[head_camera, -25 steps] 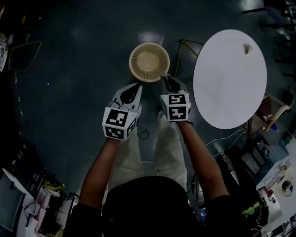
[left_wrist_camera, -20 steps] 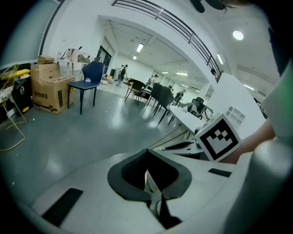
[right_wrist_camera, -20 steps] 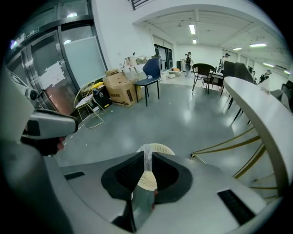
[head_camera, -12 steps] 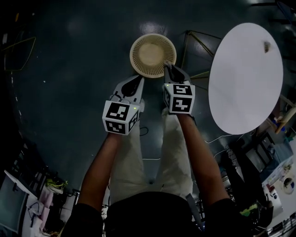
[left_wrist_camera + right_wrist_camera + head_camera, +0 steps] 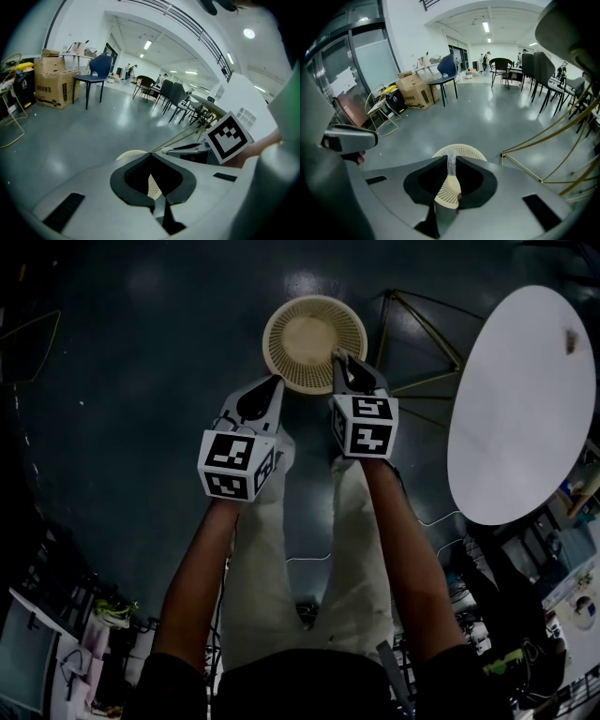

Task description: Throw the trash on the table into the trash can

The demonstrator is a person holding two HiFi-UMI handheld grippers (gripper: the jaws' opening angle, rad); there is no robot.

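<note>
A cream perforated trash can [image 5: 314, 331] stands on the dark floor ahead of the person. My right gripper [image 5: 339, 356] reaches over its near right rim, shut on a thin translucent strip of trash [image 5: 451, 168] that stands upright between the jaw tips. In the right gripper view the trash can [image 5: 461, 152] lies straight beyond the jaws. My left gripper [image 5: 273, 382] is beside it, just short of the can's near left rim, jaws together and holding nothing. A small brown scrap [image 5: 570, 338] lies on the white round table [image 5: 525, 409] at the right.
Gold wire table legs [image 5: 422, 343] stand between the can and the table. Cardboard boxes [image 5: 49, 82] and a blue chair [image 5: 93, 77] stand far off on the left, dark chairs [image 5: 536, 75] farther back. Clutter lines the lower edges of the head view.
Both grippers have moved forward to the trash can; the right one's tips now overlap its rim. The table has slid toward the right edge of the head view.
</note>
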